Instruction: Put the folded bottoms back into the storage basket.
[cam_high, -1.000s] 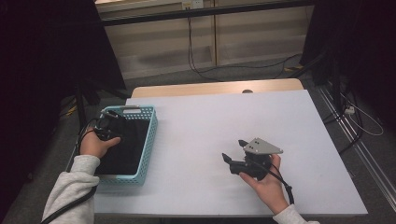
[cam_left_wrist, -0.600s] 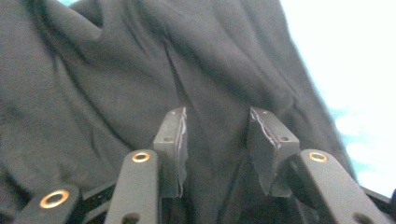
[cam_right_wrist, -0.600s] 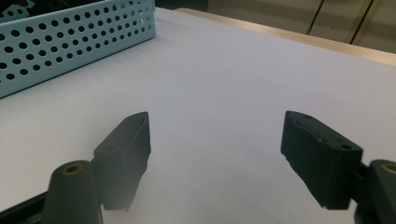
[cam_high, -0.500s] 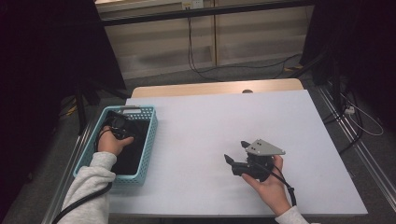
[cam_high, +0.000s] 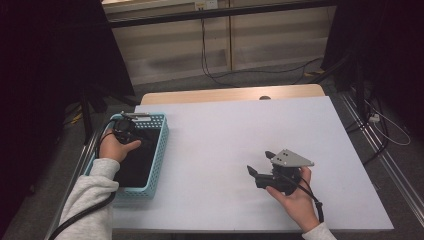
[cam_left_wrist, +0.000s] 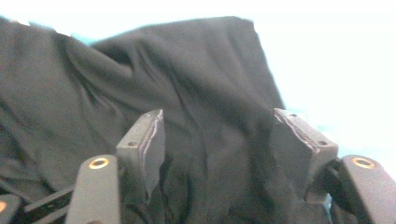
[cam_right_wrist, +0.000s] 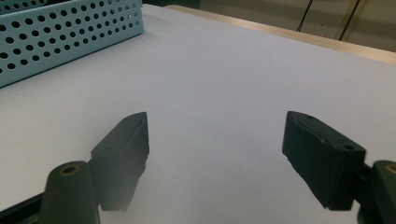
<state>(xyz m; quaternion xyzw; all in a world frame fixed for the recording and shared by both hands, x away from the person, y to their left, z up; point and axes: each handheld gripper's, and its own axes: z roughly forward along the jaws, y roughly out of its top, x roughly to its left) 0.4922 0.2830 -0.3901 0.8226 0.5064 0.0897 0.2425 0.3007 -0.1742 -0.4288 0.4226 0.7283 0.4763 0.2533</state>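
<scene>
White table (cam_high: 320, 135) w/ wood edge, grey floor (cam_high: 165, 85), cables (cam_high: 210, 55), dark curtains (cam_high: 45, 75)

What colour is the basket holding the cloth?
Light blue basket, with round holes; clearest in the right gripper view.

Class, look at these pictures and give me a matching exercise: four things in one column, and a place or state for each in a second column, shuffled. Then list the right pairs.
Things
1. black cloth
2. basket
3. left gripper
4. right gripper

Places or states
A. over bare table top, jaws apart, nothing between them
B. pale blue, perforated walls, at the table's left edge
C. lying crumpled inside the basket
D. down in the basket, jaws apart just above the cloth

Pairs: 1-C, 2-B, 3-D, 4-A
</scene>
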